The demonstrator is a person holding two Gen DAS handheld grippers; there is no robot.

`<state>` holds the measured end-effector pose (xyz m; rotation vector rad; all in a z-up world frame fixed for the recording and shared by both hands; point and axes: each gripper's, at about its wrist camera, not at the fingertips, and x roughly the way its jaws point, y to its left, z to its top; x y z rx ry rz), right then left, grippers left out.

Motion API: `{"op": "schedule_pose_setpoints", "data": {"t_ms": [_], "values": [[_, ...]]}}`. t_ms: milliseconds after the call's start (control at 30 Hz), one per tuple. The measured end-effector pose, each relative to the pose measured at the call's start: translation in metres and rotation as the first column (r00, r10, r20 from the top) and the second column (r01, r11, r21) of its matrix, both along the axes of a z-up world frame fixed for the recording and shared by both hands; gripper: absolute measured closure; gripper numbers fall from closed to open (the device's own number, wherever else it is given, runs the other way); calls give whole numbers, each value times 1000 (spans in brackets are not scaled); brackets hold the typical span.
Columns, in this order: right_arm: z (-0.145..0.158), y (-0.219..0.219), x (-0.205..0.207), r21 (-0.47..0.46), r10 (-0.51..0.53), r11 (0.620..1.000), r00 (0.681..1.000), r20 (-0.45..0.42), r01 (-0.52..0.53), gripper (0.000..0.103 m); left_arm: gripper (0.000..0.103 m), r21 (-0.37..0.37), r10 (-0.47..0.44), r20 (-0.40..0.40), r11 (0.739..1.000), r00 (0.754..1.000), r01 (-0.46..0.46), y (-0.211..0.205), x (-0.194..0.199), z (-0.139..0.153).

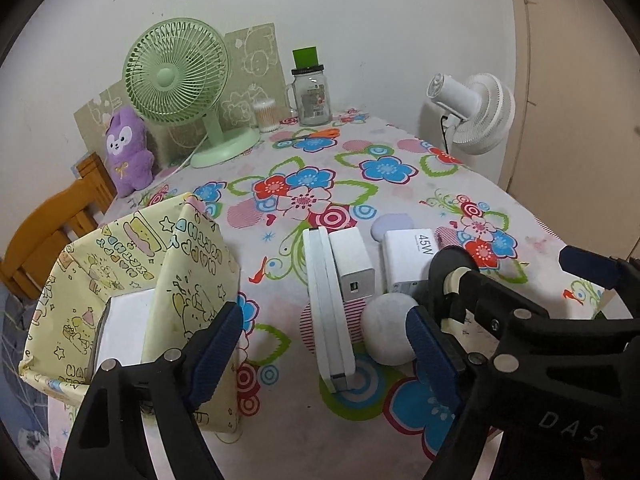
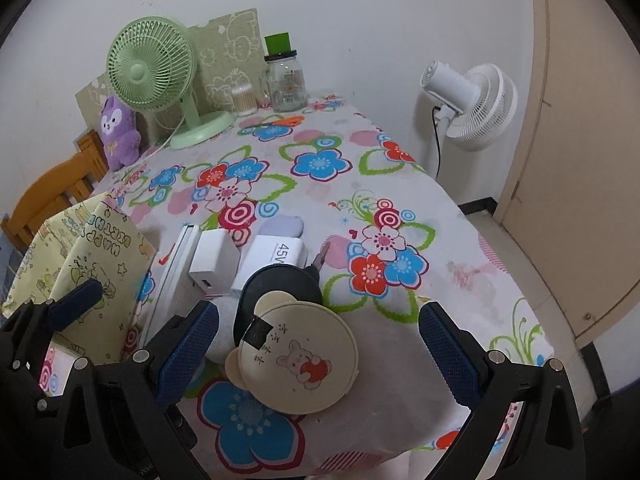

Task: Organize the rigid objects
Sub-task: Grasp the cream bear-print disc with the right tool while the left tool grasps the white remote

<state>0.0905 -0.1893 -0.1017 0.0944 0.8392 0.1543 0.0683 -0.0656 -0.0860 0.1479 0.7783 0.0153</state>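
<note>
My left gripper (image 1: 324, 354) stands open low over the table. Between its fingers lie a long flat white box (image 1: 328, 312) and a grey-white ball (image 1: 390, 330), neither touched by the pads. Behind them stand a white charger cube (image 1: 354, 266) and a white 45W charger (image 1: 408, 260). A yellow cartoon-print box (image 1: 132, 272) at the left holds a white item (image 1: 124, 332). My right gripper (image 2: 318, 352) is open around a beige round compact mirror (image 2: 304, 360) with bear ears and a black disc (image 2: 280, 288) behind it. Its pads stand clear of the mirror.
On the flowered tablecloth (image 1: 360, 184), the far end holds a green desk fan (image 1: 176, 68), a purple plush (image 1: 126, 148), a glass jar (image 1: 314, 96), cotton swabs (image 1: 266, 116) and orange scissors (image 1: 320, 135). A white fan (image 1: 472, 108) stands beyond the right edge and a wooden chair (image 1: 52, 232) at the left.
</note>
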Motion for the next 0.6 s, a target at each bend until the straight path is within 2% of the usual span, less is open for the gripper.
{"op": "schedule_pose_setpoints", "data": {"t_ms": [167, 333, 600], "values": [[5, -2, -4, -1, -7, 1000, 1000, 10, 7, 2, 18, -26, -14, 3, 1000, 1000, 14, -3, -4, 3], [5, -2, -8, -37, -4, 999, 1000, 23, 5, 2, 20, -70, -32, -30, 997, 999, 30, -5, -2, -5], [-13, 2, -5, -52, 1, 999, 1000, -27, -2, 2, 28, -97, -20, -103, 995, 994, 10, 0, 5, -27]]}}
